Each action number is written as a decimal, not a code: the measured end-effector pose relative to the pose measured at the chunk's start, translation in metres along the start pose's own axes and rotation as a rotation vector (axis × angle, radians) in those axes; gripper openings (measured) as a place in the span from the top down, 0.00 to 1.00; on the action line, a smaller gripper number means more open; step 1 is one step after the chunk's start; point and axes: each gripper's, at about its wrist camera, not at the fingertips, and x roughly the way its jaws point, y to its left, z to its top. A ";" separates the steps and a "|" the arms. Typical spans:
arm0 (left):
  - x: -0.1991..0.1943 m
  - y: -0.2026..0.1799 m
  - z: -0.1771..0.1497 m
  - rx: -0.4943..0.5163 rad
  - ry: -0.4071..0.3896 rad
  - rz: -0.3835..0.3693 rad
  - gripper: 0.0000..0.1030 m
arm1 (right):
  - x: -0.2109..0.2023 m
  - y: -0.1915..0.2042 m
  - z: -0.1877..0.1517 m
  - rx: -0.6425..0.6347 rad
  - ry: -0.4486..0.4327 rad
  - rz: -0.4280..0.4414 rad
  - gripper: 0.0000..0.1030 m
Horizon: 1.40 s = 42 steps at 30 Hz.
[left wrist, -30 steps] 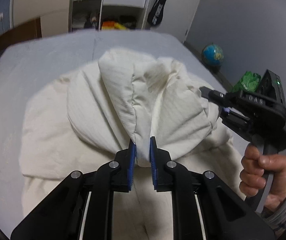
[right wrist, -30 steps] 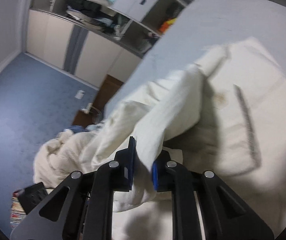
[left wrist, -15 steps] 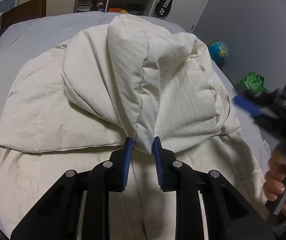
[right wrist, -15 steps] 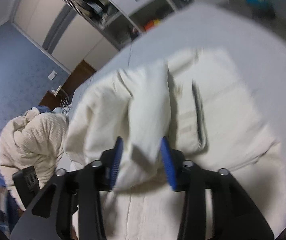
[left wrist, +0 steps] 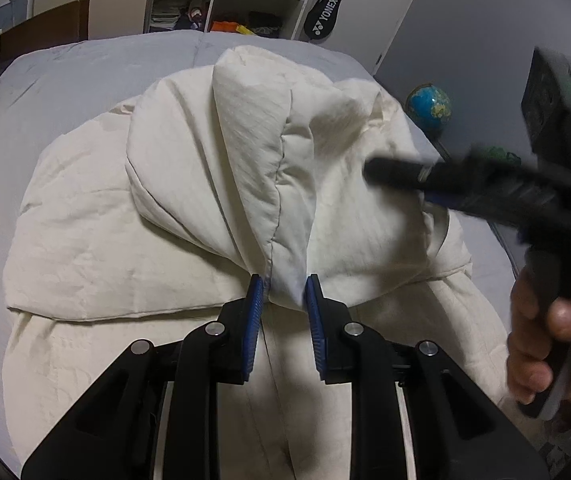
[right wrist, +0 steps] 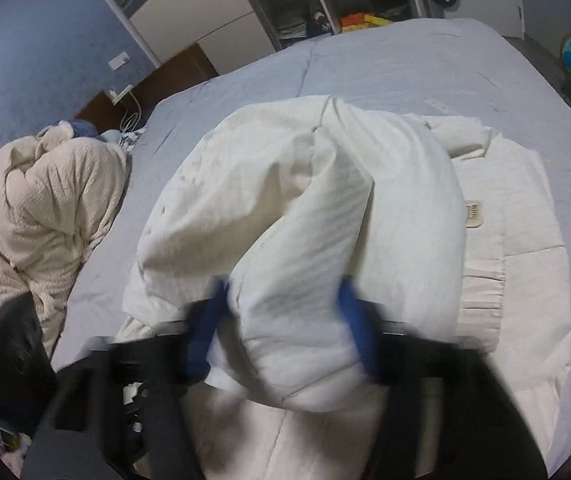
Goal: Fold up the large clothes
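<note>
The cream padded garment lies spread on the grey bed, its upper part doubled over toward the fingers. The left gripper pinches a seamed ridge of that folded layer between its blue pads, the fabric bunched and lifted just ahead of the fingertips. The right gripper is blurred; its jaws have just been closing, and a thick roll of the garment sits between the fingers, filling the gap, so it looks gripped. To do this fold well, I would keep both pinches at the same height and carry the layer evenly, so the edge beyond the fingers lands square on the lower panel. The likely risk is the bulky roll slipping from the right fingers, or one side dragging ahead and skewing the fold.
</note>
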 end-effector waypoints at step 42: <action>0.002 0.014 -0.015 -0.015 -0.006 0.001 0.85 | -0.021 -0.011 -0.095 0.053 -0.086 0.119 0.90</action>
